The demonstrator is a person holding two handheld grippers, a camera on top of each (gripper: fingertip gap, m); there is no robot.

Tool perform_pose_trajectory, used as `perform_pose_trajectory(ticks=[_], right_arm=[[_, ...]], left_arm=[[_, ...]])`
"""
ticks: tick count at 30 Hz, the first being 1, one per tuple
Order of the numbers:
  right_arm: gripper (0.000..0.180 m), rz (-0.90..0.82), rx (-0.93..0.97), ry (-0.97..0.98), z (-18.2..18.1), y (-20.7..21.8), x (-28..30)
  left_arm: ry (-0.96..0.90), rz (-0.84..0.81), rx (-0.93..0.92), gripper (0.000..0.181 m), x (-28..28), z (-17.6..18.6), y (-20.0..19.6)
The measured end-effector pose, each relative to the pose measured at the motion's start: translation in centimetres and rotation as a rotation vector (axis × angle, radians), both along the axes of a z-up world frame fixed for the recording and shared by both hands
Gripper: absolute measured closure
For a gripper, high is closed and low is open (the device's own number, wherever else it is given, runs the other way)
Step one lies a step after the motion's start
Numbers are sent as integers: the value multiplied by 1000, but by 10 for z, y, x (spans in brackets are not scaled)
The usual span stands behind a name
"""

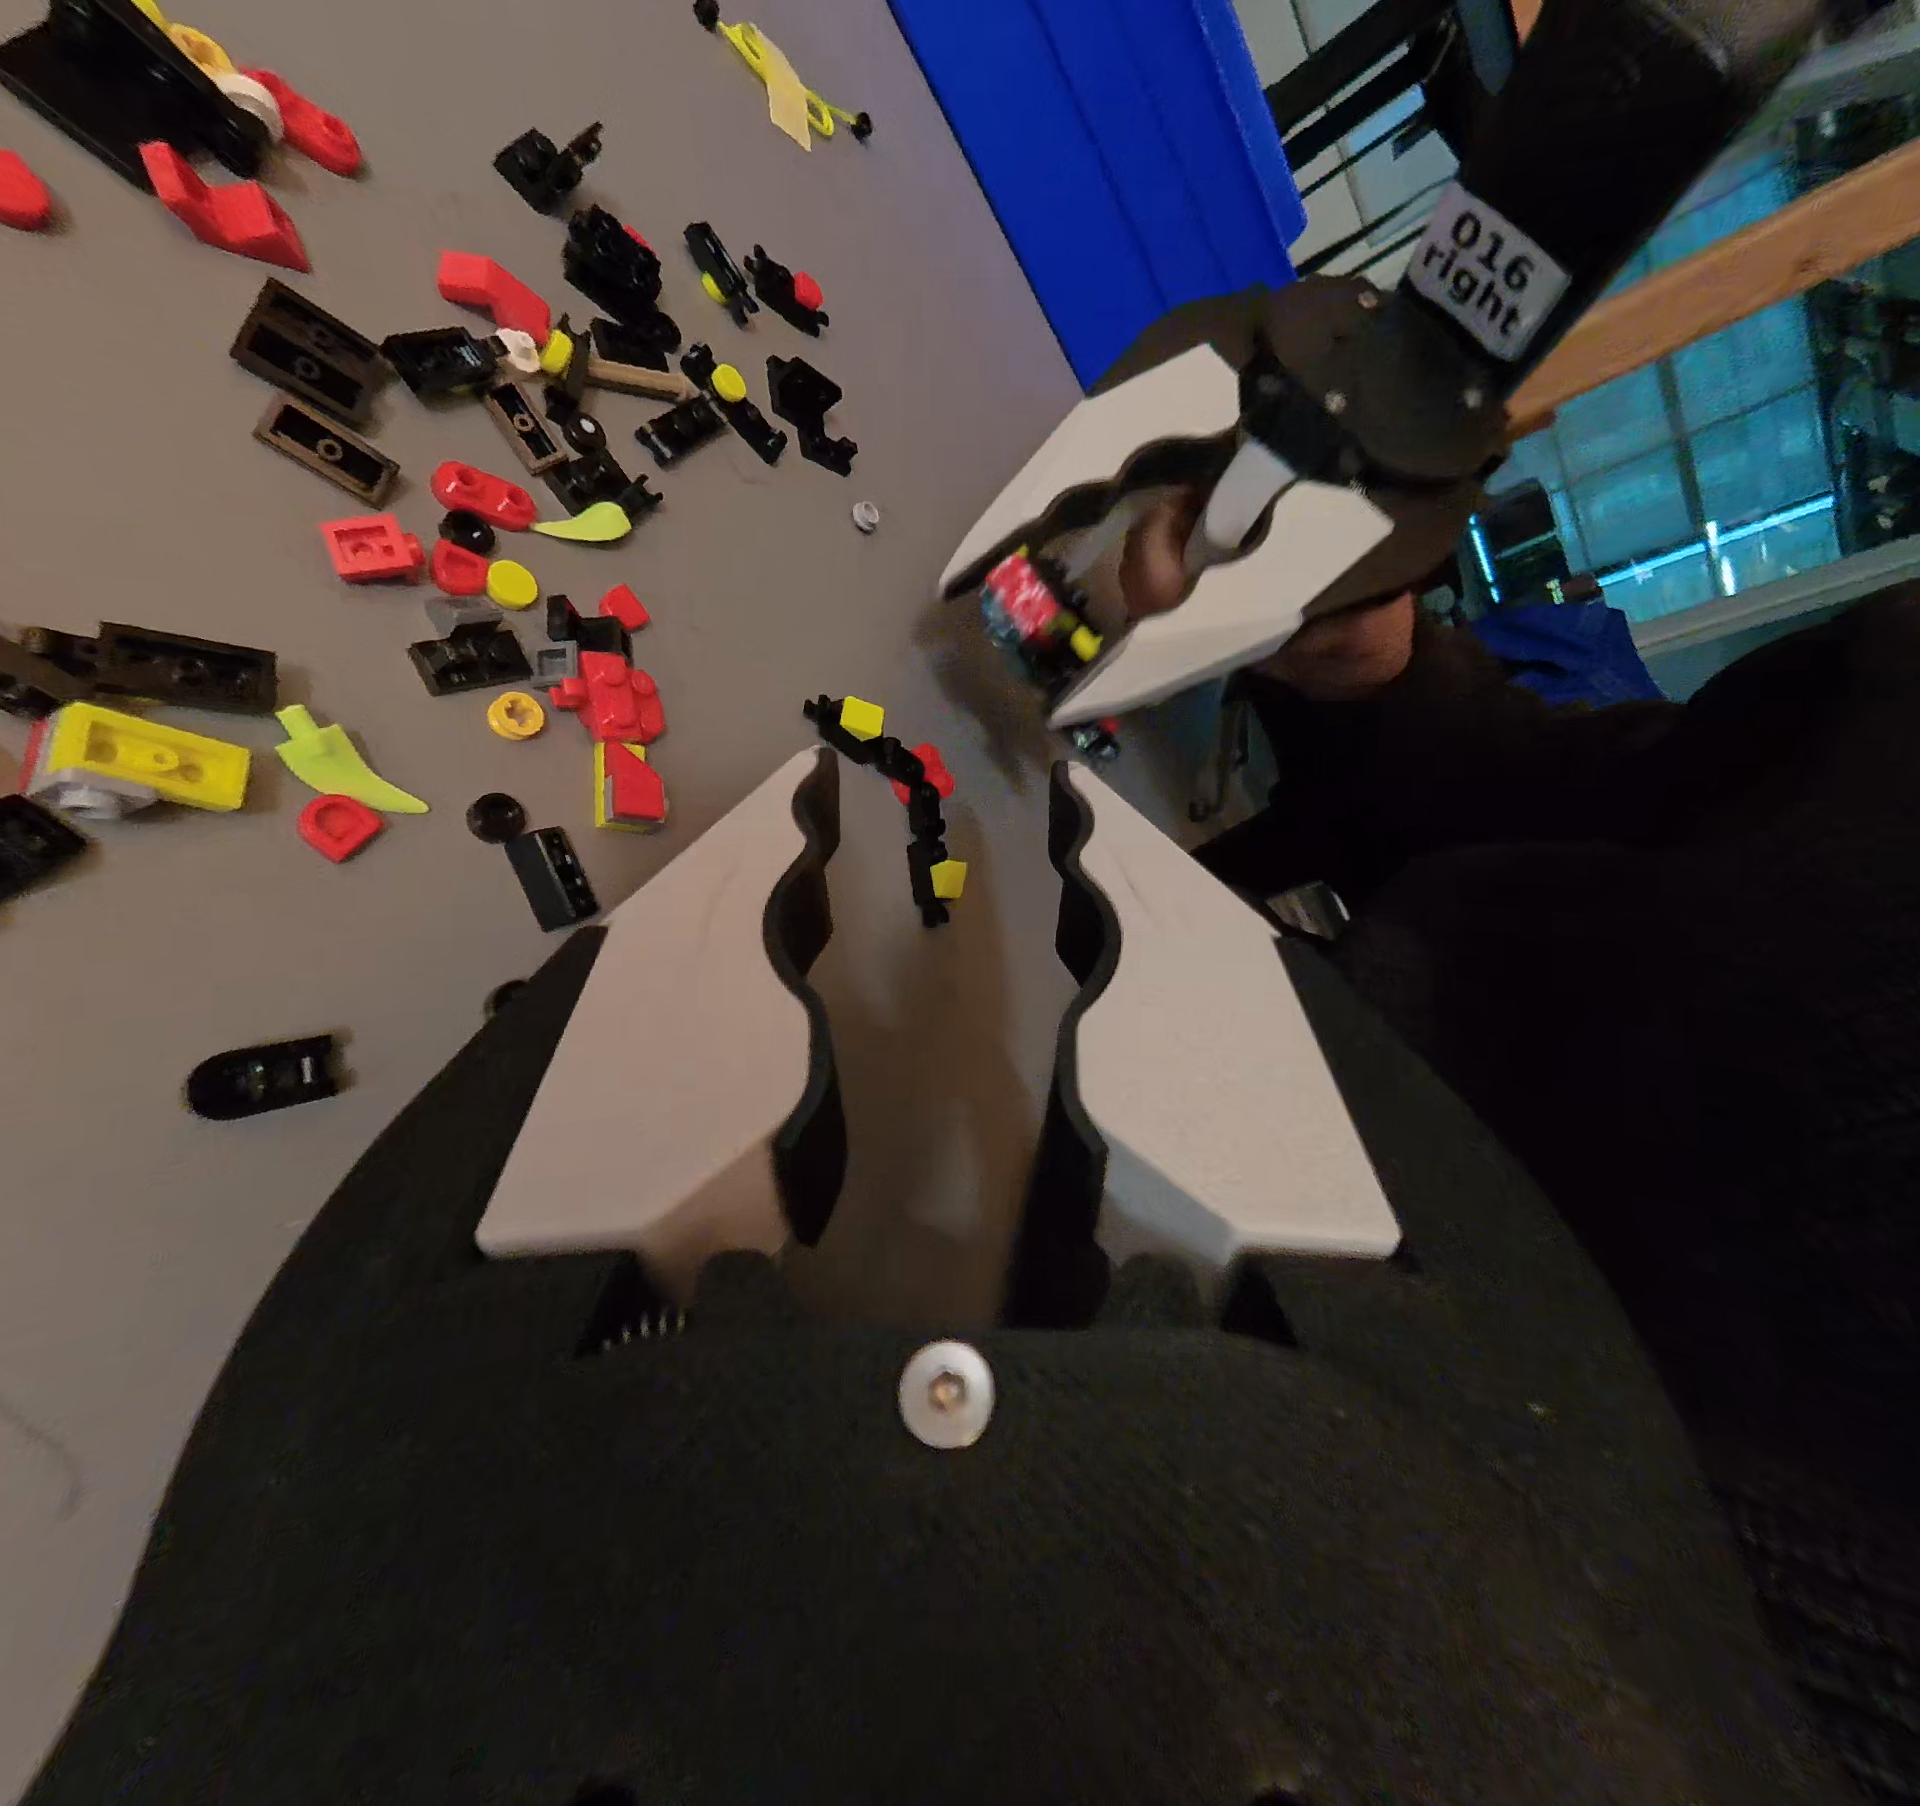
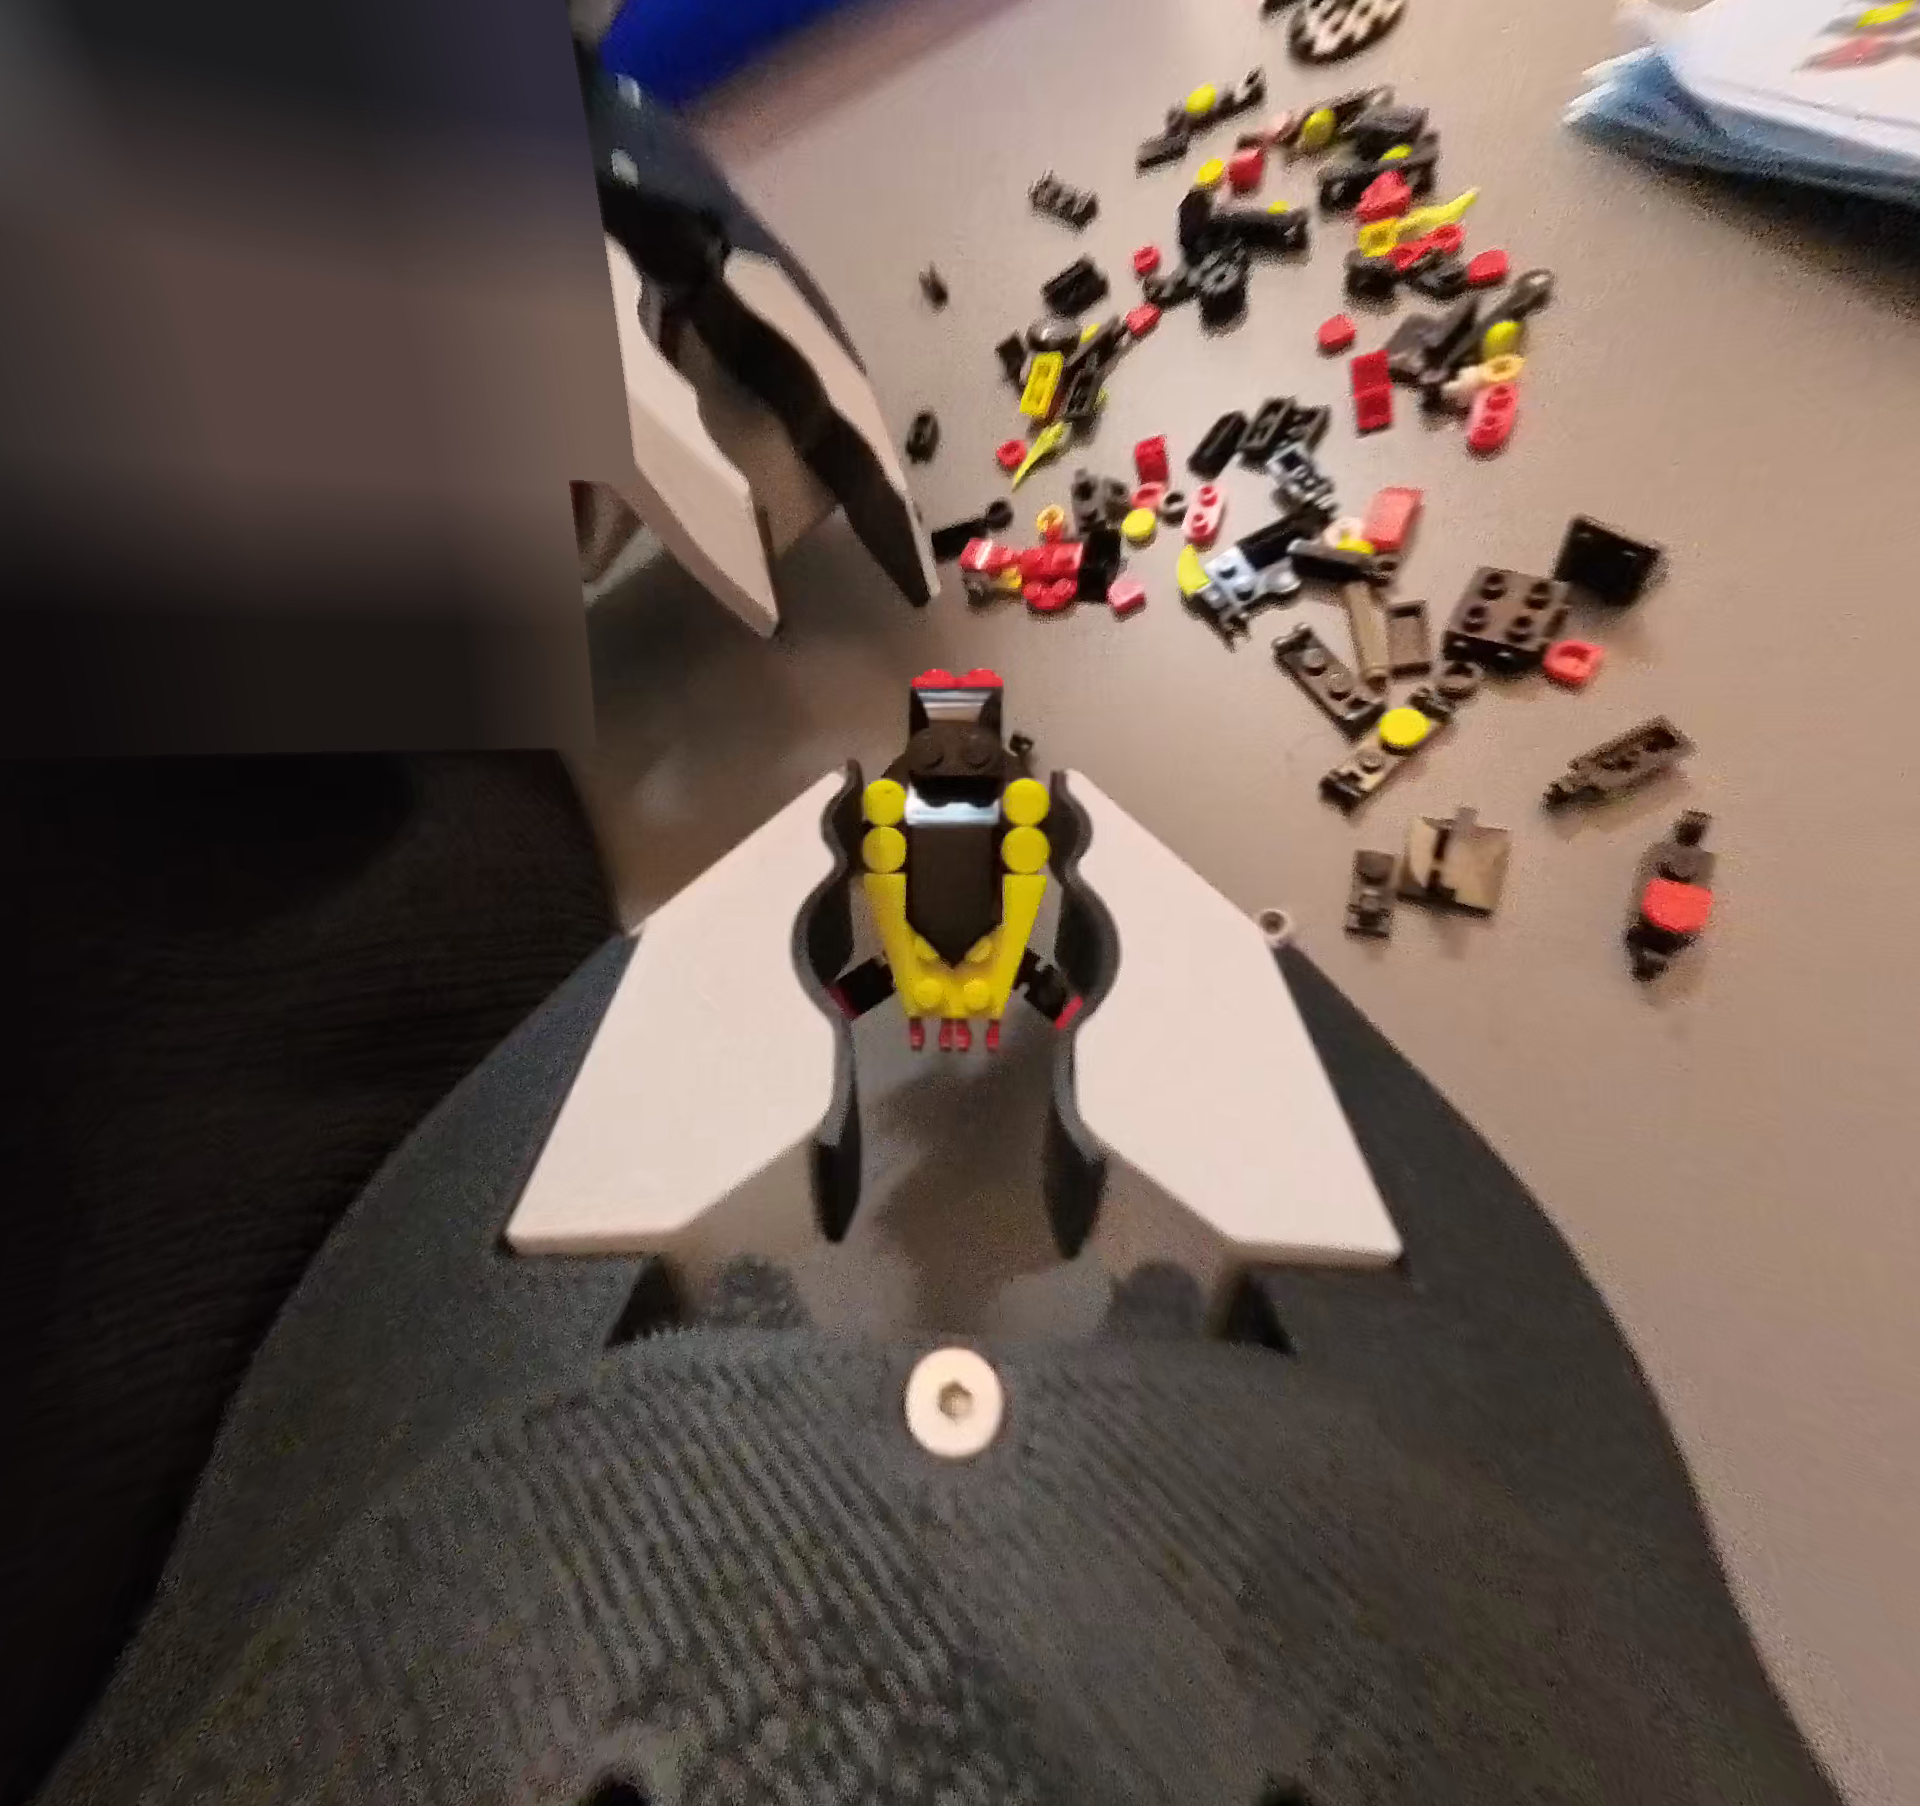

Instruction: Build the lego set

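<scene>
My right gripper [image 2: 954,780] is shut on a small black, yellow and red lego assembly [image 2: 951,883] and holds it above the grey table. The same gripper [image 1: 1013,650] shows in the left wrist view at the right, with the assembly [image 1: 1034,613] between its fingertips. My left gripper [image 1: 940,769] is open and empty. A jointed black chain piece with yellow and red tiles [image 1: 904,790] lies on the table between and just past its fingertips. In the right wrist view the left gripper [image 2: 842,593] is at the upper left.
Several loose black, red and yellow lego parts [image 1: 520,468] are scattered over the grey table [image 1: 208,1289]. A partly built black and red piece [image 1: 156,94] lies far left. A blue bin [image 1: 1070,94] stands at the table's far edge. An instruction booklet [image 2: 1787,73] lies at the upper right. There is about 5 centimeters between the tips of the two grippers.
</scene>
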State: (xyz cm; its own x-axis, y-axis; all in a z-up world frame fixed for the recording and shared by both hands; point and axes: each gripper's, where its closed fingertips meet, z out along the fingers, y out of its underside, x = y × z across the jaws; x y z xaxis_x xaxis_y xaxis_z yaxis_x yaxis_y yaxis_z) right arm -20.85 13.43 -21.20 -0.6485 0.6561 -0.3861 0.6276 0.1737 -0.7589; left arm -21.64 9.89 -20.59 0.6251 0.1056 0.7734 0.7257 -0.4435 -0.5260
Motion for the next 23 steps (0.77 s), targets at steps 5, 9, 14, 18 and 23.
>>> perform_pose_trajectory(ticks=[5,9,14,18,23], right_arm=[[146,-13,-178,-15,20,13,0],[146,93,-67,-38,7,-2,15],[145,180,88,-73,-19,-10,28],[146,146,-275,-134,19,-12,23],[146,71,-785,-187,76,11,9]], left_arm=[[-10,-16,-12,142,3,-3,0],[-4,-26,-23,141,6,-5,1],[-10,-35,-31,142,8,-6,1],[-8,-41,-26,142,10,-5,1],[-15,-44,-18,142,11,-4,1]])
